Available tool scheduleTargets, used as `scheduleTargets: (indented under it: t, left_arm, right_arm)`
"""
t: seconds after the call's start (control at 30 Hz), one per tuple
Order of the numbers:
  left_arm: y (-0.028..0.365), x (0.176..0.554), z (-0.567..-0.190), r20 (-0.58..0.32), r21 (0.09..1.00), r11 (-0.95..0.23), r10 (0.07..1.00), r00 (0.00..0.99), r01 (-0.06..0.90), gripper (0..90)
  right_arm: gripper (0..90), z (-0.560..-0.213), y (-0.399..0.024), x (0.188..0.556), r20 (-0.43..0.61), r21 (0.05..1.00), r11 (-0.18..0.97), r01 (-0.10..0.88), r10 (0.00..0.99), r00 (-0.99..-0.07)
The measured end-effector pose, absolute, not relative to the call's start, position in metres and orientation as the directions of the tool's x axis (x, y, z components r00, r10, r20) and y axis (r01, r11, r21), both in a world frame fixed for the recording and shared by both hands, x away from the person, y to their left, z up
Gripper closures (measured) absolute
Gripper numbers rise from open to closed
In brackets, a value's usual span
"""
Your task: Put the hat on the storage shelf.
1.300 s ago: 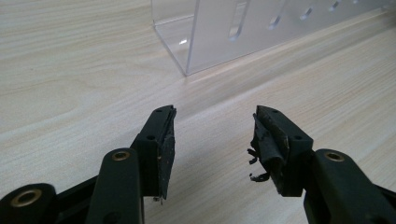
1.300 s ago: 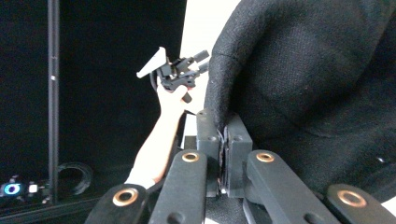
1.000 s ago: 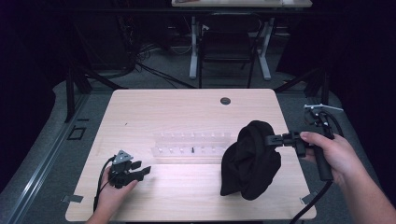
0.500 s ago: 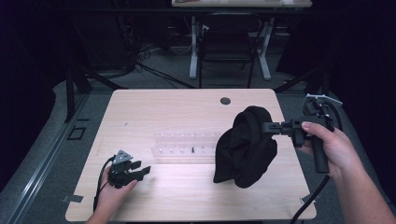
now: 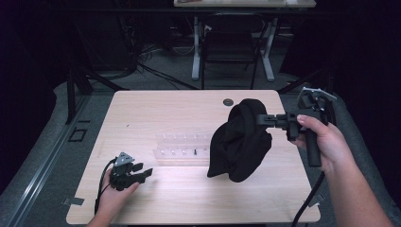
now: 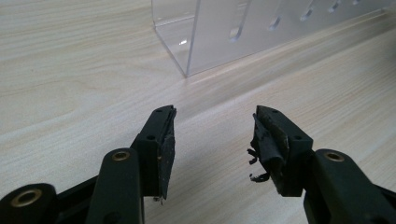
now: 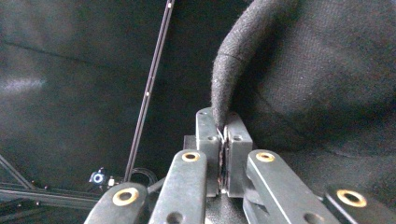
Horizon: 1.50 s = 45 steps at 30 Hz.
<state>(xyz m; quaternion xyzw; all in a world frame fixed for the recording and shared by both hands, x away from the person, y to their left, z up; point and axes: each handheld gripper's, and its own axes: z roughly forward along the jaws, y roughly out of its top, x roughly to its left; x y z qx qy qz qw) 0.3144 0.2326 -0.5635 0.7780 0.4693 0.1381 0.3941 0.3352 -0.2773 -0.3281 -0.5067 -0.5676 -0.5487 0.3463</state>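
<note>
Above the right half of the table (image 5: 156, 109), the right gripper (image 5: 263, 119) points level toward the left of the high view, its jaws pressed together on a fold of a black cloth (image 5: 241, 142); the cloth hangs down from that pinch in a bunched, drooping mass, its lower edge close over the wood, though whether it touches the top cannot be told; in the right gripper view the cloth's thick rolled hem (image 7: 229, 70) runs straight down between the two pads, with the rest of the fabric spread to the right; the person's right hand (image 5: 321, 142) grasps the gripper's handle, and a cable trails down from it. Near the front left corner, the left gripper (image 5: 144, 172) rests low by the tabletop in the left hand (image 5: 113, 194), its jaws spread with nothing between them; the left gripper view shows bare wood between the worn pads; just ahead of it lies a clear plastic rack (image 5: 182, 149) with small slots, its near corner close to the open jaws and its right end beside the hanging cloth.
</note>
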Motion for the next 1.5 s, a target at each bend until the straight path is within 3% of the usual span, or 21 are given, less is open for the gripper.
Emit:
scheduleTargets:
  t: [0.63, 1.5]
  left_arm:
    - [0.233, 0.315, -0.563, -0.153, 0.736, -0.260, 0.836, 0.527, 0.625, 48.9]
    - [0.233, 0.316, -0.563, -0.161, 0.741, -0.253, 0.832, 0.530, 0.622, 48.9]
  right_arm:
    - [88.0, -0.313, -0.257, 0.364, 0.946, 0.286, -0.142, 0.948, 0.202, -0.255]
    - [88.0, -0.339, -0.208, 0.418, 0.939, 0.269, -0.097, 0.958, 0.248, -0.238]
